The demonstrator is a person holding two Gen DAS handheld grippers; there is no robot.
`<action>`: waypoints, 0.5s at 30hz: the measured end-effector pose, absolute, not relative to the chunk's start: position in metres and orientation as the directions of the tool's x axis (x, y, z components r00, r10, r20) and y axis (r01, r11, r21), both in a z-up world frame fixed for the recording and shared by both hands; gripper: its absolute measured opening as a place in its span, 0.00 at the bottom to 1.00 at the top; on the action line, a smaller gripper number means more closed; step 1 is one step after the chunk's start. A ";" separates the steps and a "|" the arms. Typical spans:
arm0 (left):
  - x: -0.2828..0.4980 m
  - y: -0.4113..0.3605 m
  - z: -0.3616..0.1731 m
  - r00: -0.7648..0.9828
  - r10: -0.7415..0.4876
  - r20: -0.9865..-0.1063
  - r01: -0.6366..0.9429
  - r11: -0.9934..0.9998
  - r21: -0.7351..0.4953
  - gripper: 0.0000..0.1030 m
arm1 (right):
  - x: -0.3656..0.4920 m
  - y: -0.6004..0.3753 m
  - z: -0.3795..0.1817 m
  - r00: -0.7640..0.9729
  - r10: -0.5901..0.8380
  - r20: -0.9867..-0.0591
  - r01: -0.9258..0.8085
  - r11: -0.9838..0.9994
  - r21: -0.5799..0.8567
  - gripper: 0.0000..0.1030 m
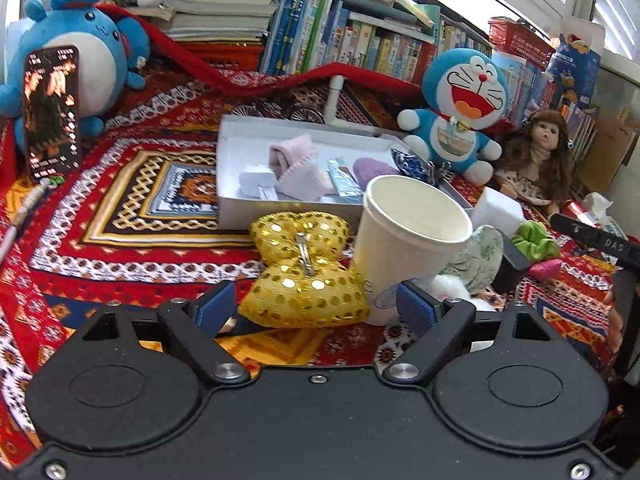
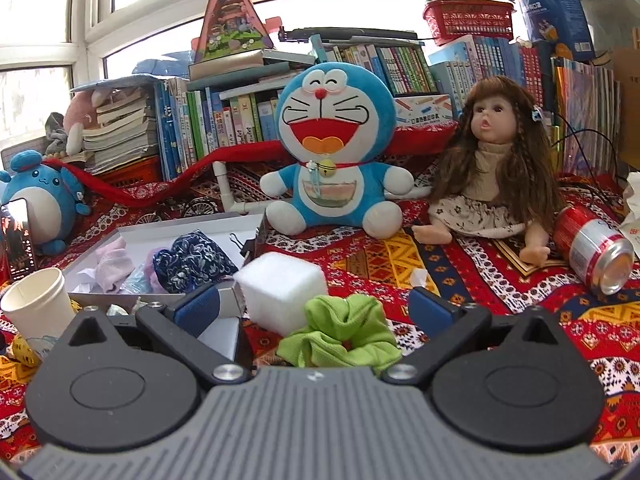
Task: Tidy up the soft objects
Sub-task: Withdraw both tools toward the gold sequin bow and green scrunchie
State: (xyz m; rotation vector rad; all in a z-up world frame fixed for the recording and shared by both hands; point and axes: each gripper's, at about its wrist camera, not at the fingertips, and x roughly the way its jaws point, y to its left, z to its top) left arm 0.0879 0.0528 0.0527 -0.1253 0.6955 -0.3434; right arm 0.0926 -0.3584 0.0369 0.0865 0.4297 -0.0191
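Note:
A gold sequined bow [image 1: 304,276] lies on the patterned cloth between the blue pads of my left gripper [image 1: 314,308], which stands open without pressing it. A green scrunchie [image 2: 340,332] sits between the pads of my right gripper [image 2: 316,308], also open and clear of it. The white box [image 1: 280,216] behind the bow holds a pink cloth [image 1: 292,152], a purple piece [image 1: 374,170] and a dark blue patterned cloth [image 2: 192,260]. A pink scrunchie [image 1: 546,268] lies beside the green one.
A white paper cup [image 1: 412,240] stands right of the bow. A white foam cube [image 2: 280,292] sits behind the scrunchie. Behind stand a Doraemon plush [image 2: 336,152], a doll [image 2: 492,160], a tipped can [image 2: 596,252], a blue plush [image 1: 80,56], a phone [image 1: 52,112] and rows of books.

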 end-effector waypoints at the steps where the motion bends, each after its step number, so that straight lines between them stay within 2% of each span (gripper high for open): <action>1: 0.089 0.051 0.051 0.711 -0.352 -0.608 0.268 0.936 -0.229 0.84 | 0.093 -0.359 0.036 0.908 -0.017 -0.420 0.051 0.996 0.072 1.00; 8: 0.095 0.045 0.044 0.702 -0.343 -0.624 0.260 0.939 -0.224 0.82 | 0.099 -0.361 0.025 0.884 -0.054 -0.465 0.082 0.996 0.041 1.00; 12: 0.100 0.046 0.040 0.696 -0.332 -0.637 0.228 0.943 -0.243 0.74 | 0.101 -0.355 0.017 0.869 -0.080 -0.488 0.096 0.995 0.007 1.00; 15: 0.104 0.049 0.038 0.690 -0.337 -0.641 0.206 0.940 -0.272 0.71 | 0.104 -0.357 0.014 0.859 -0.088 -0.504 0.120 0.992 0.031 0.98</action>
